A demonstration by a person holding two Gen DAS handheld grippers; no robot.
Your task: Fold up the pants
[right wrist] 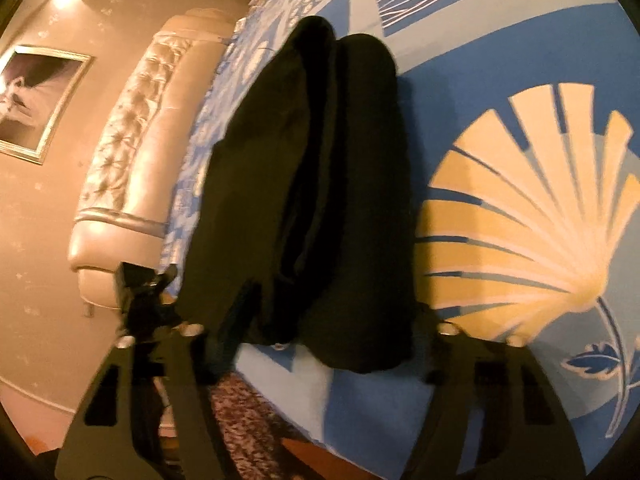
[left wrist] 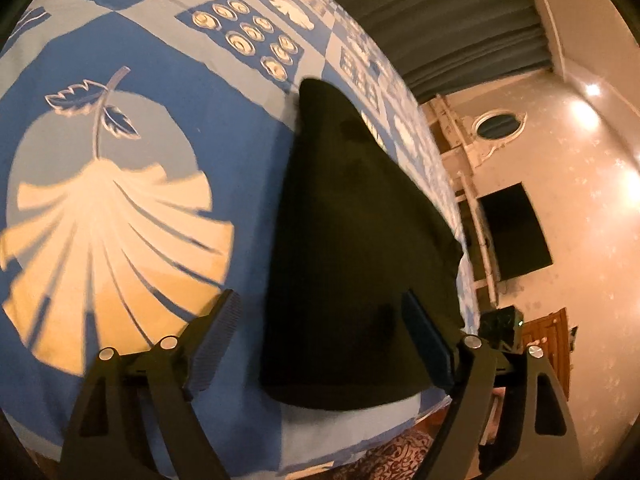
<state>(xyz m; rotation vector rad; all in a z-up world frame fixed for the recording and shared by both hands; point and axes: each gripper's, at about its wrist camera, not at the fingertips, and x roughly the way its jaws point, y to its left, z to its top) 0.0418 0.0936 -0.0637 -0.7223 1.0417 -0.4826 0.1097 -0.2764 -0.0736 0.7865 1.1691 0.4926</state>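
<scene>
Two wrist views show one pair of dark pants (left wrist: pixel 352 248) lying on a bed (left wrist: pixel 160 80) covered by a blue spread printed with pale fan-leaf motifs.

Left wrist view, left to right: a large fan-leaf print (left wrist: pixel 108 240); the left tool (left wrist: pixel 320 344), its fingers spread wide apart and gripping nothing; the pants, a long dark mass running away from the camera with the near end close to the bed's edge; a wall (left wrist: pixel 580 184) with a dark rectangular panel (left wrist: pixel 516 230) and an oval ornament (left wrist: pixel 498 124). The right-hand finger (left wrist: pixel 426 344) overlaps the near right margin of the cloth in the picture; whether it touches cannot be told.

Right wrist view, left to right: a framed picture (right wrist: pixel 34 100) on the wall; a padded, tufted headboard (right wrist: pixel 128 152); the pants (right wrist: pixel 320 184), here seen as two long lobes lying side by side with a crease between them; the fan-leaf print (right wrist: pixel 532 216). The right tool (right wrist: pixel 332 320) appears open, its two fingers standing on either side of the near end of the pants, though motion blur and dark cloth obscure the fingertips. A patterned rug (right wrist: pixel 248 432) lies below the bed's edge.
</scene>
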